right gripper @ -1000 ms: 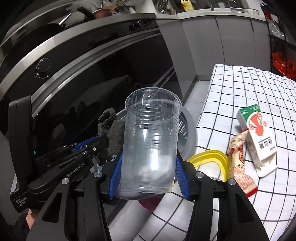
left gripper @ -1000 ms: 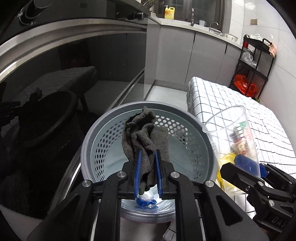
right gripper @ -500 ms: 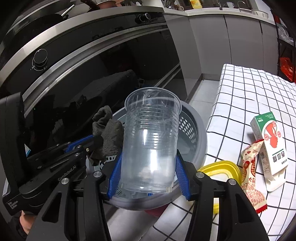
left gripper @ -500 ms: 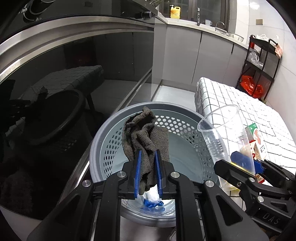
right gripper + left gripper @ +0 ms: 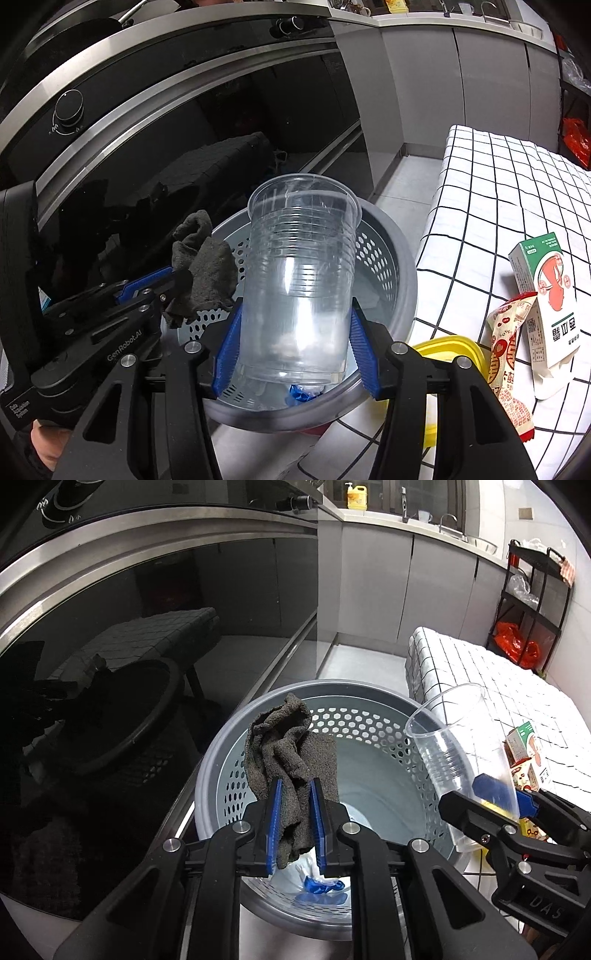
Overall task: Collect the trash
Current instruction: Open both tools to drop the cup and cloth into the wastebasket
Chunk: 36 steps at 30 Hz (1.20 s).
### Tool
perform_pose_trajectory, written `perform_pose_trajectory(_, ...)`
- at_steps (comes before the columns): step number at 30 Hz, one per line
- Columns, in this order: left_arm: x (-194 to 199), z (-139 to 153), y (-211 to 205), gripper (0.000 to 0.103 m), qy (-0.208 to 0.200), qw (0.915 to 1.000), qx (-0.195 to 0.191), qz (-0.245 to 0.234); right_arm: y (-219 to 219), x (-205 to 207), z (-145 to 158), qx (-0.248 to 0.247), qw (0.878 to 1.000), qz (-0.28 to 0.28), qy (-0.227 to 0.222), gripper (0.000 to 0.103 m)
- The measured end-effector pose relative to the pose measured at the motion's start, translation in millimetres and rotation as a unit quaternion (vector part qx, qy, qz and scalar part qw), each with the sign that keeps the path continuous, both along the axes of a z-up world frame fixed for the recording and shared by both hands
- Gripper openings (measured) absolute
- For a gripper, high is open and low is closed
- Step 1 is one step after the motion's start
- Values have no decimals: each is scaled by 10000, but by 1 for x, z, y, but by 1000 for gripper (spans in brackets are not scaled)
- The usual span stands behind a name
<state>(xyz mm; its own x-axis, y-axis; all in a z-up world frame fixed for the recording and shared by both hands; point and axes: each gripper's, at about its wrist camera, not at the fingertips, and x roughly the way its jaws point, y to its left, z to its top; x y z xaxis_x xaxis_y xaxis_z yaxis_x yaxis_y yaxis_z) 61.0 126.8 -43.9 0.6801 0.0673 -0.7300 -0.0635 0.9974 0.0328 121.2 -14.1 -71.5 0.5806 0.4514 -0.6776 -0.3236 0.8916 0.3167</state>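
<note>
A grey perforated waste basket (image 5: 332, 685) stands on the floor between a dark oven front and a checked table. My left gripper (image 5: 295, 786) hangs over its left half, blue pads on a crumpled dark grey cloth (image 5: 288, 746); its jaws are opening. My right gripper (image 5: 295, 314) holds a clear plastic cup (image 5: 299, 277) upright over the basket's (image 5: 402, 273) right side, and its jaws are opening too. The cloth (image 5: 207, 266) and left gripper (image 5: 159, 284) show at the left of the right wrist view. A blue wrapper (image 5: 321, 884) and white tissue lie in the basket.
On the checked table (image 5: 498, 184) lie a milk carton (image 5: 550, 295), a snack packet (image 5: 506, 354) and a yellow plastic lid (image 5: 450, 347). The glossy black oven front (image 5: 184, 147) rises close behind the basket. A black rack (image 5: 532, 590) with a red bag stands far right.
The right gripper has carried the cup from the table edge to over the basket. The left gripper has stayed over the basket with the cloth between its pads.
</note>
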Motion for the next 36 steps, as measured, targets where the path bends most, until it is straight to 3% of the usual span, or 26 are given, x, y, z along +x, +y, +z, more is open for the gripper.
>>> perform_pose_trajectory(2,0,0,1,19,22,10000,10,14,-1,0,0,31,10000,-30,5,64)
perform_pose_trajectory(4,0,0,2,19,20,10000,13,36,-3,-1,2,46,10000,-69,-39,67)
perform_pose_trajectory(6,-1,1,2,33,-4,10000,38,49,-4,-1,3,55,9999,-82,-50,67)
perform_pose_trajectory(8,-4,3,3,38,-50,10000,60,52,-4,-2,3,49,9999,-99,-56,67)
perform_pose_trajectory(23,-10,10,1,39,-121,9999,96,43,-13,-11,6,52,9997,-199,-129,67)
perform_pose_trajectory(26,-14,11,0,43,-139,9999,90,35,-15,-16,6,52,9996,-227,-139,67)
perform_pose_trajectory(36,-27,10,-13,45,-133,9999,-22,-103,-47,-56,5,22,9976,-633,-261,67)
